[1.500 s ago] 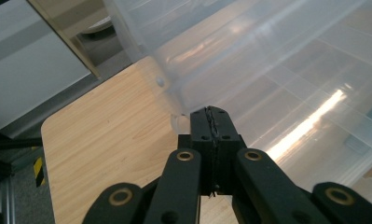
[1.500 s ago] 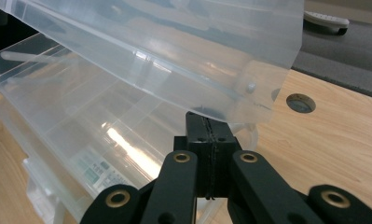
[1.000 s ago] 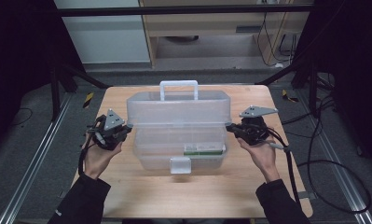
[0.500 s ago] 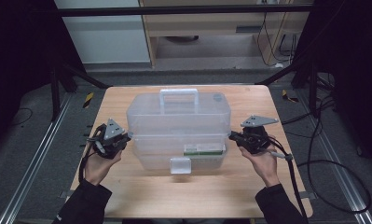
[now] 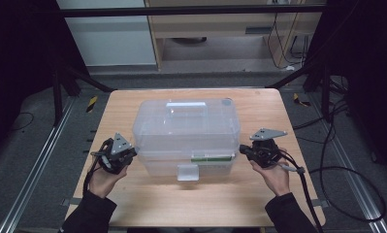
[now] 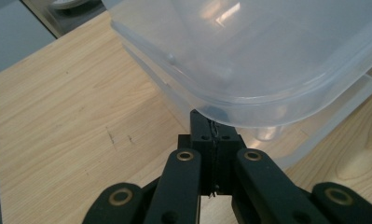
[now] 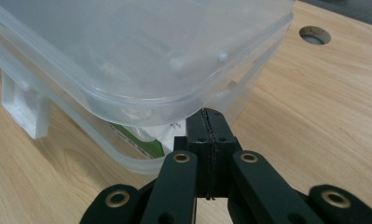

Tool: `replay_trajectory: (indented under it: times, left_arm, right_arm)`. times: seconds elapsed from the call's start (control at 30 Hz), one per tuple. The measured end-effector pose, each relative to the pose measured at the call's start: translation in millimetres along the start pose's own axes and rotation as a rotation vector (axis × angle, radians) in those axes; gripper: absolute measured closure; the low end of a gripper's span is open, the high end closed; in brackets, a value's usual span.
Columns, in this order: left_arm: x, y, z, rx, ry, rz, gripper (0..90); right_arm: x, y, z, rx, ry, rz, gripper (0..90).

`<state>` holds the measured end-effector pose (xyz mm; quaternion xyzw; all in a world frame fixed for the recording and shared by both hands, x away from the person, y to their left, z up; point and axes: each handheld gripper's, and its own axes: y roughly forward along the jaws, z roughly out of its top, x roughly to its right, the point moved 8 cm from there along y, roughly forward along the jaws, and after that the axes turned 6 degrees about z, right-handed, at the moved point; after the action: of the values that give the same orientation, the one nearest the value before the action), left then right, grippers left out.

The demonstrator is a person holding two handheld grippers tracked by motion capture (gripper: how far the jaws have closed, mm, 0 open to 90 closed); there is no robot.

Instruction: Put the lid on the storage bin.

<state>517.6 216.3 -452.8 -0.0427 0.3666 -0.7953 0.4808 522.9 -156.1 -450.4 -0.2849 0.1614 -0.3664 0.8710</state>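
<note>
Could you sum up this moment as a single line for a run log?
scene: clear plastic box on wooden table | left tongs: shut, tips under lid edge | right tongs: shut, tips under lid edge | white latch: facing person

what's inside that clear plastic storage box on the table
Through the frosted walls of the clear plastic storage box, a green-and-white flat packet shows low near the front, right of the white latch. The cloudy lid blurs everything else inside.

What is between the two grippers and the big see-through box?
Nothing visible. The left gripper and right gripper, both shut, sit at the ends of the clear box, tips tucked under its lid rim.
</note>
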Motion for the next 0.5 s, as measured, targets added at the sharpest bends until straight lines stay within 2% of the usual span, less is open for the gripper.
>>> replay_trajectory:
  times: [0.17,0.27,0.33,0.4,0.5]
  left_arm:
    - [0.1,2.8,-6.2,-0.019,0.000,0.001,89.5]
    - [-4.3,4.6,-12.4,-0.039,0.011,0.032,89.4]
    - [-10.1,3.4,-14.6,-0.036,-0.017,0.037,89.4]
    - [-19.1,1.9,-17.5,-0.039,-0.040,0.064,89.3]
    - [-30.3,3.4,-25.1,-0.048,-0.091,0.084,88.2]
  right_arm:
    - [-0.8,4.6,-6.4,-0.030,-0.015,-0.009,90.0]
    - [1.0,6.2,-10.8,-0.055,-0.036,-0.044,90.0]
    - [2.4,5.8,-12.9,-0.056,-0.034,-0.050,90.0]
    - [7.8,3.5,-14.7,-0.066,-0.047,-0.092,90.0]
    - [18.4,-1.1,-18.6,-0.055,-0.021,-0.118,90.0]
